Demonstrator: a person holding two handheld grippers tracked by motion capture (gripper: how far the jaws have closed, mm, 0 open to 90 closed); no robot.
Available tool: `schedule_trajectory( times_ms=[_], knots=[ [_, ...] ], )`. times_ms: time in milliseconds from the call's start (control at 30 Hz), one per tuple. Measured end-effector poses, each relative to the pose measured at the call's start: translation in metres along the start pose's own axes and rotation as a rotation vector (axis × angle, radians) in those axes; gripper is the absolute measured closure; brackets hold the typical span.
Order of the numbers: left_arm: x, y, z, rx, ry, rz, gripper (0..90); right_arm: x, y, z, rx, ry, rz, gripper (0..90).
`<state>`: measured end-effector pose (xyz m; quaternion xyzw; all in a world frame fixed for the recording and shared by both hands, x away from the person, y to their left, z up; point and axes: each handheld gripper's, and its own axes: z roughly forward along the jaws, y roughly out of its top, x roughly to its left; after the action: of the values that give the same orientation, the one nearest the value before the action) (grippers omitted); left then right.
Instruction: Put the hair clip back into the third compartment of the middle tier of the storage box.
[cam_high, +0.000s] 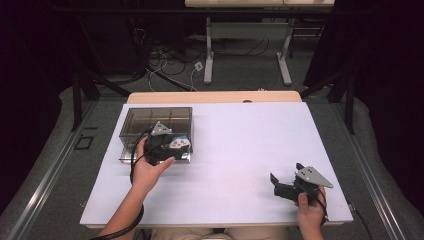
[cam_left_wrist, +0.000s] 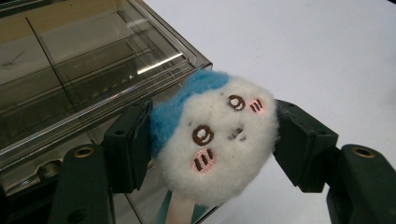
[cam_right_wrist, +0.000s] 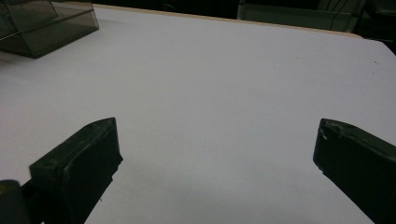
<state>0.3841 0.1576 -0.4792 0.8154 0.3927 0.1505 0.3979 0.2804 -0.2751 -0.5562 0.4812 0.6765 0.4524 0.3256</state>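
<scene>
A round white plush toy (cam_left_wrist: 215, 140) with a blue patch and a stitched face sits between the black jaws of my left gripper (cam_left_wrist: 212, 147), which is shut on its two sides. In the high view the plush toy (cam_high: 176, 142) and the left gripper (cam_high: 181, 146) hover over the near right corner of a smoky clear plastic box (cam_high: 150, 122) with compartments. The box (cam_left_wrist: 70, 70) looks empty where I can see into it. My right gripper (cam_high: 286, 172) rests low at the table's near right, open, with nothing between its jaws (cam_right_wrist: 217, 158).
The white table top (cam_high: 235, 145) stretches bare between the two hands. A corner of the box (cam_right_wrist: 46, 23) lies far off in the right gripper view. Beyond the table's far edge are cables and desk legs (cam_high: 210, 55) on the floor.
</scene>
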Motion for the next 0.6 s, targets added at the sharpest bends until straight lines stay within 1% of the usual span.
schedule_trajectory(
  times_ms=[100,167,200,267,300,400,433,467,567,600],
  knots=[
    [0.002,-0.002,0.001,0.006,0.011,0.004,33.5,0.0,0.0,0.0,0.0,0.0,0.0,0.4],
    [0.003,-0.003,0.001,0.012,0.008,0.004,33.4,0.0,0.0,0.0,0.001,-0.001,0.001,0.4],
    [0.004,-0.004,0.001,0.012,0.012,0.006,33.4,0.0,0.0,0.001,-0.014,0.006,0.001,0.4],
    [0.004,-0.005,0.001,0.015,0.013,0.001,33.4,0.0,0.0,0.001,-0.016,0.006,-0.001,0.4],
    [0.005,-0.007,0.001,0.016,0.02,-0.004,33.3,0.0,0.0,0.001,-0.013,0.005,0.001,0.3],
    [0.006,-0.009,0.002,0.022,0.021,-0.003,33.3,0.0,0.0,0.001,-0.013,0.005,0.001,0.4],
    [0.007,-0.01,0.002,0.024,0.024,0.0,33.3,0.0,0.0,0.0,0.002,-0.002,0.002,0.4],
    [0.007,-0.011,0.003,0.03,0.028,-0.004,33.1,0.0,0.0,0.0,-0.008,0.004,0.002,0.4],
    [0.008,-0.014,0.004,0.029,0.034,0.0,32.9,0.0,0.0,0.0,0.001,-0.001,0.001,0.4],
    [0.009,-0.015,0.004,0.033,0.033,0.002,32.8,0.001,-0.001,0.001,-0.011,0.004,0.006,0.4]
  ],
)
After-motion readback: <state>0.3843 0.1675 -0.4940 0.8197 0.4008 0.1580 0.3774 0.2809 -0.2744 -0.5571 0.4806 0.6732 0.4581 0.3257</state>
